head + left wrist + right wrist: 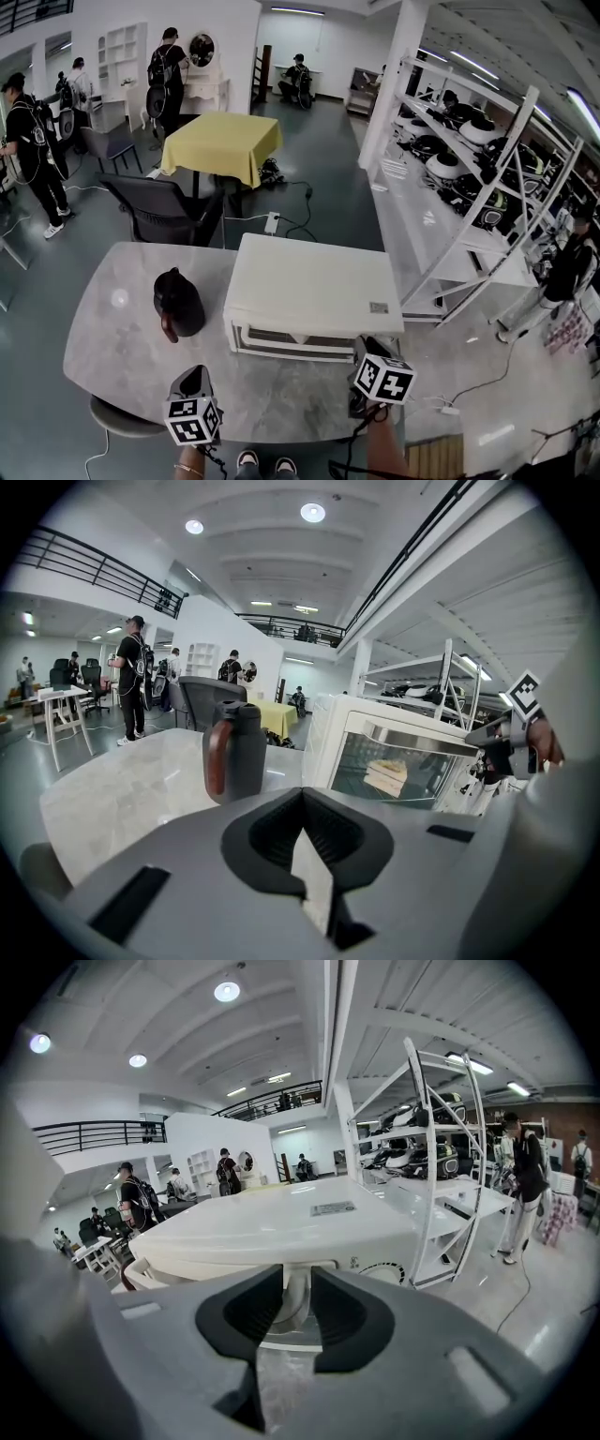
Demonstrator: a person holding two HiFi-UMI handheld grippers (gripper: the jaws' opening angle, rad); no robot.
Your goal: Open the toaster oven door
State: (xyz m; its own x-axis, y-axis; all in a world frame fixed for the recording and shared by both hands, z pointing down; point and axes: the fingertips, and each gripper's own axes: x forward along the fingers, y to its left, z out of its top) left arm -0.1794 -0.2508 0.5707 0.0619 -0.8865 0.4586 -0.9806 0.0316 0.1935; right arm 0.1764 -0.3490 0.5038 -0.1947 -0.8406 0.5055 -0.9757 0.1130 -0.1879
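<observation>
The oven [314, 286] stands on the tabletop [122, 347] with its door [403, 772] shut, the right gripper [296, 1279] clamped on the right end of the handle [422, 740] and the left gripper [302, 794] closed on nothing, so I fear a pull may drag the unbraced oven forward, or the jaws slip off.

big open lab hall: white racks [422, 220] of cookers [441, 167], scattered tables [220, 141], mezzanine railing [94, 569].

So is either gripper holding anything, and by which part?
The right gripper grips the toaster oven door handle near its right end. The left gripper holds nothing.
</observation>
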